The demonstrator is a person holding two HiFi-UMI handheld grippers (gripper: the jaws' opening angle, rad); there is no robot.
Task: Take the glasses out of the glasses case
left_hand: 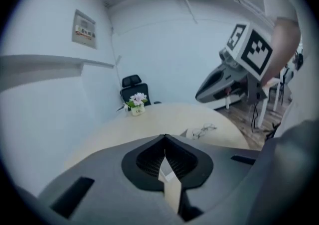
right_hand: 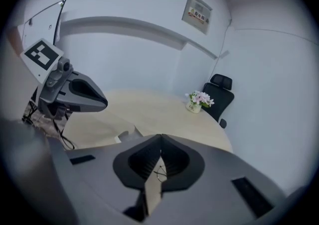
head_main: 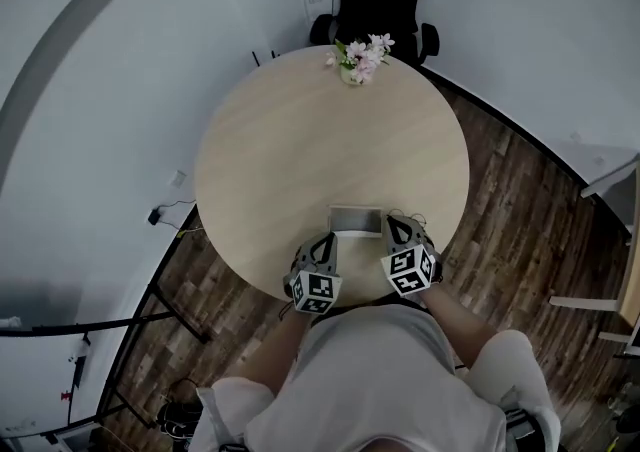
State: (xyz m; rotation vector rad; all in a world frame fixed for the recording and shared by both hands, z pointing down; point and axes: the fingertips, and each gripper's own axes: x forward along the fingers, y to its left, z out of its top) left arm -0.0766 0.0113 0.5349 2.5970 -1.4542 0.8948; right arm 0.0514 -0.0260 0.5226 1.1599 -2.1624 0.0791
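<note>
On your left, your left tool hangs over the round tabletop's near edge, jaws together on nothing. Just beside it the open glasses case sits close to that edge, with a wide stretch of wood between it and the flowers at the far rim. The glasses lie on the tabletop right of the case, and your right tool hovers there, jaws together, empty
</note>
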